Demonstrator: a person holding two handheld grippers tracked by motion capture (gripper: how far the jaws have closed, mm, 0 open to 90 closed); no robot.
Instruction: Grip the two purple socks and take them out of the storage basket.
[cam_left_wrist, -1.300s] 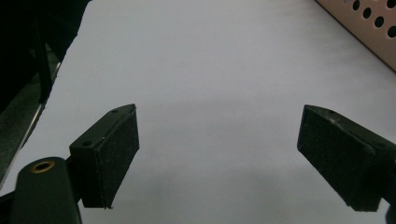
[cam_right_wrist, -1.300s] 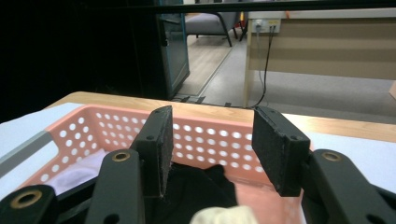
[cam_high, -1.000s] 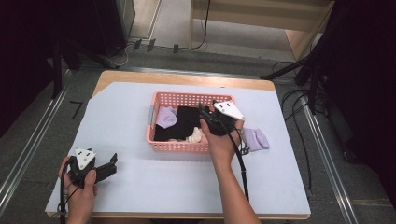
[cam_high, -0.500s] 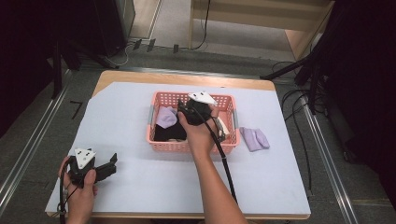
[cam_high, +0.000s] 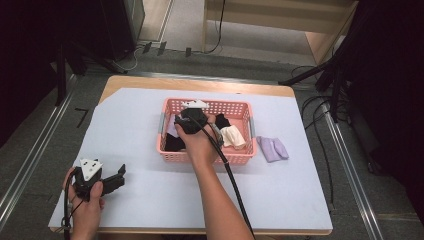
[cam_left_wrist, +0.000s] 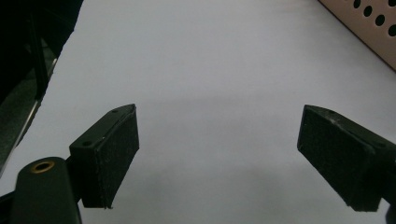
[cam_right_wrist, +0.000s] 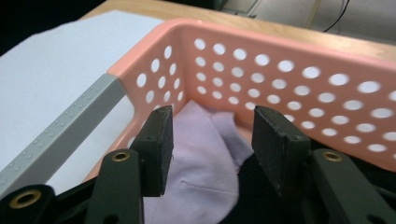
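Observation:
A pink perforated basket (cam_high: 241, 157) stands mid-table with socks in it. My right gripper (cam_high: 181, 124) reaches into its left end. In the right gripper view it (cam_right_wrist: 212, 140) is open, its jaws standing on either side of a lavender sock (cam_right_wrist: 205, 163) that lies in the basket's corner (cam_right_wrist: 289, 70) over black fabric (cam_right_wrist: 254, 196). A cream sock (cam_high: 233, 136) and black socks (cam_high: 222, 120) lie further right in the basket. My left gripper (cam_high: 119, 177) rests at the table's front left, wide open (cam_left_wrist: 219, 158) with nothing between its jaws.
A folded lavender sock pair (cam_high: 273, 148) lies on the white sheet (cam_high: 300, 190) just right of the basket. The basket has grey handles (cam_right_wrist: 65, 135) at its ends. Cables trail on the floor to the right (cam_high: 320, 107).
My right gripper has swung from the basket's right side across to its left end, down over the lavender sock. The left gripper has stayed put.

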